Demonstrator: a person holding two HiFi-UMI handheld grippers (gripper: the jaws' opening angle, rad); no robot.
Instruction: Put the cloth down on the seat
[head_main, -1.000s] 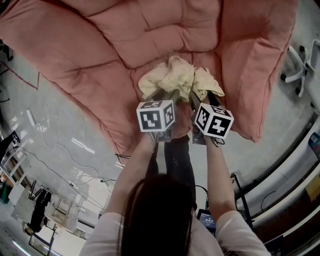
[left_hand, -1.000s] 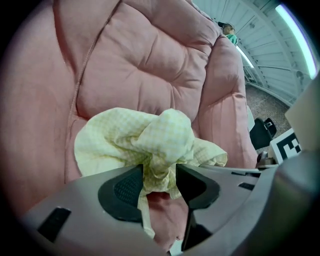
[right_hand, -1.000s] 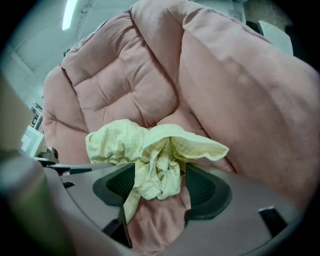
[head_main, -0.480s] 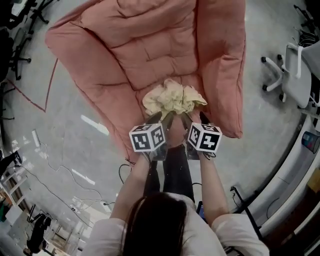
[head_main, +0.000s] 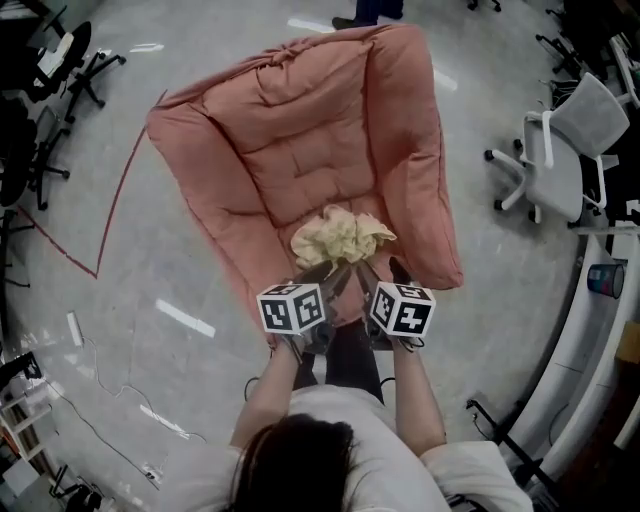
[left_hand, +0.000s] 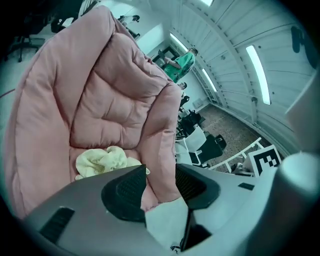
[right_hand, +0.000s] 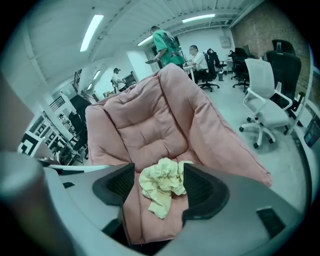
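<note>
A crumpled pale-yellow cloth (head_main: 340, 237) lies on the front of the big pink quilted seat (head_main: 300, 130). My left gripper (head_main: 333, 276) and right gripper (head_main: 380, 272) hover side by side just short of the cloth, near the seat's front edge. In the left gripper view the left gripper (left_hand: 160, 176) stands open and empty, with the cloth (left_hand: 102, 161) off to the left on the seat (left_hand: 115, 95). In the right gripper view the right gripper (right_hand: 159, 192) is open too. There the cloth (right_hand: 162, 186) shows beyond the gap, lying loose on the seat (right_hand: 150, 125).
A white office chair (head_main: 560, 150) stands to the right of the seat and black chairs (head_main: 40, 110) to the left. A red line (head_main: 115, 200) and cables (head_main: 110, 385) run over the grey floor. People (right_hand: 167, 42) stand far behind the seat.
Both grippers have drawn back from the cloth toward the person, and the cloth stays on the seat. The head view has pulled away, so the whole seat now shows.
</note>
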